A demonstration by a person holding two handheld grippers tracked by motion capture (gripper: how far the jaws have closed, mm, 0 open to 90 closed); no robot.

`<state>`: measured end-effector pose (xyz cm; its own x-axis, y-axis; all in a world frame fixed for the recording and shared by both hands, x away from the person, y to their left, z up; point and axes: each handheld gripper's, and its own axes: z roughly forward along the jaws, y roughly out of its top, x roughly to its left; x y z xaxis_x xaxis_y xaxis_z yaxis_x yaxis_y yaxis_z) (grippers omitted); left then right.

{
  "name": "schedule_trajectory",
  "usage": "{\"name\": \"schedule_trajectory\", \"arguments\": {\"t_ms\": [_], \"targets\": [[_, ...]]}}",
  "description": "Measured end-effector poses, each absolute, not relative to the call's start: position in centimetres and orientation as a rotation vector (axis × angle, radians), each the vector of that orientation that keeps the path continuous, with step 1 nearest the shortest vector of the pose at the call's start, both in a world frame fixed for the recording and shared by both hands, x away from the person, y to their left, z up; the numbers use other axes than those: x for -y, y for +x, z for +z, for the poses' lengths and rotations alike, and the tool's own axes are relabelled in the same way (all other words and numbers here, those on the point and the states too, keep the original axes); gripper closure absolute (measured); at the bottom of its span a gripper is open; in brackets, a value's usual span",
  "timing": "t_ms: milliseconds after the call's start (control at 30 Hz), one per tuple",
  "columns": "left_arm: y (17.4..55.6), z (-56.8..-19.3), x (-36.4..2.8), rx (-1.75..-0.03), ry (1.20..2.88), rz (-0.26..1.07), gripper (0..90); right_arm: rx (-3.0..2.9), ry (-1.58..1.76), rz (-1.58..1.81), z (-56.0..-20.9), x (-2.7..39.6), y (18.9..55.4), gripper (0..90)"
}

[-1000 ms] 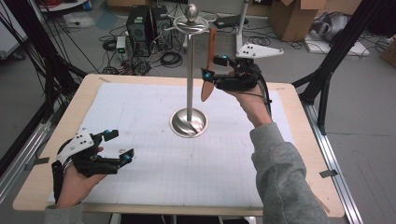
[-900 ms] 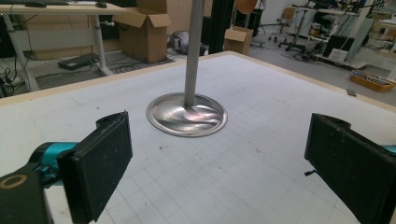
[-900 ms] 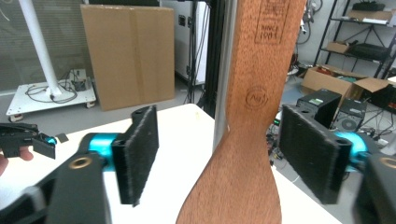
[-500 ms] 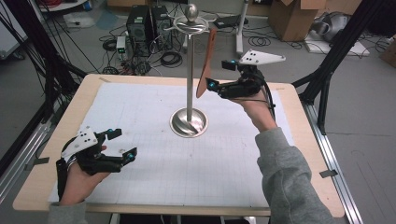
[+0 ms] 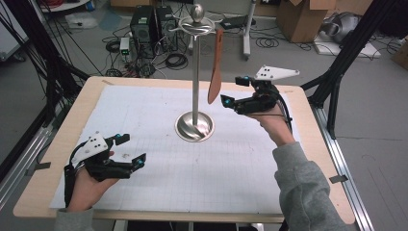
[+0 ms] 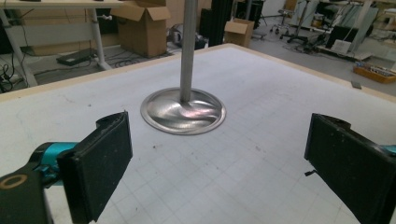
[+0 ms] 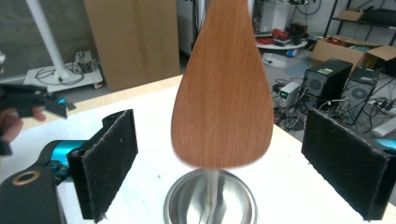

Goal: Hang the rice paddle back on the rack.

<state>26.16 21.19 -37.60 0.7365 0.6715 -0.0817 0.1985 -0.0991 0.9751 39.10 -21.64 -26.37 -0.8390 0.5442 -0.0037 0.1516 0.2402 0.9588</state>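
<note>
Wooden spatula [image 5: 216, 67] hangs from the steel stand [image 5: 194, 126] — right gripper [image 5: 235, 91] just beside it, jaws just opened wide, nothing gripped. Left gripper [image 5: 129, 148] gapes empty over the table [image 5: 57, 144].

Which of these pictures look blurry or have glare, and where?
In the right gripper view the wooden spatula is soft along its lower rim, its own jaws sharper. In the left gripper view the stand base shows bright swirled reflections, and the jaws are crisp. The high view is evenly lit, slightly grainy, with faint shadows under the left gripper.
</note>
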Motion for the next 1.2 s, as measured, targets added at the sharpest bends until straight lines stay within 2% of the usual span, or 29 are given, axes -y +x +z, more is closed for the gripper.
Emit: {"name": "schedule_trajectory", "arguments": {"t_ms": [400,1200], "targets": [[26.1,-37.4,-21.6,-0.707,1.647,0.461,8.1,-2.182,0.649,1.662,-27.0,22.2,37.6,9.4],[27.5,-37.9,-20.9,-0.706,1.648,0.434,7.9,-2.146,0.738,1.676,-31.1,25.4,35.9,9.4]]}}
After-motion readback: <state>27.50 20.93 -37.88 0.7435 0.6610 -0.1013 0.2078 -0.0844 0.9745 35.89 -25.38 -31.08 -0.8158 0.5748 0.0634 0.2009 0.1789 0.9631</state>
